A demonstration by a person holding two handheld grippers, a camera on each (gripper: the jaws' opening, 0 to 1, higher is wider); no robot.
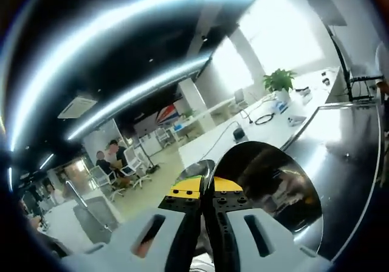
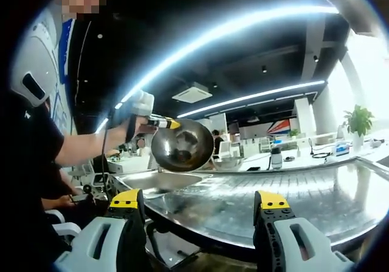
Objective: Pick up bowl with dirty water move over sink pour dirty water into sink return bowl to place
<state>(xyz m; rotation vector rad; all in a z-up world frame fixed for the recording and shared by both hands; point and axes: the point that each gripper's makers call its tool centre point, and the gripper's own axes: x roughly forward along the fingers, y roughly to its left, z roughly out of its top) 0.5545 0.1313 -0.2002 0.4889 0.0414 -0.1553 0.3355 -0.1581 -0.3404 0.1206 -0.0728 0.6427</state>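
I can read no text, label, brand, number or sign in either of my views. The red, white and blue panel [image 2: 279,126] on the far wall shows shapes of colour only, with no letters I can make out. The small bottle [image 2: 276,158] on the bench [image 2: 316,193] carries a label, but it is too small to read.

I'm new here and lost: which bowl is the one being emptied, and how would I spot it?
Find the long shiny steel counter with the sink sunk into its far end. Tipped on its side in the air above that sink is the steel bowl, clamped at its rim by the left gripper. Another bowl sits flat on the counter behind.
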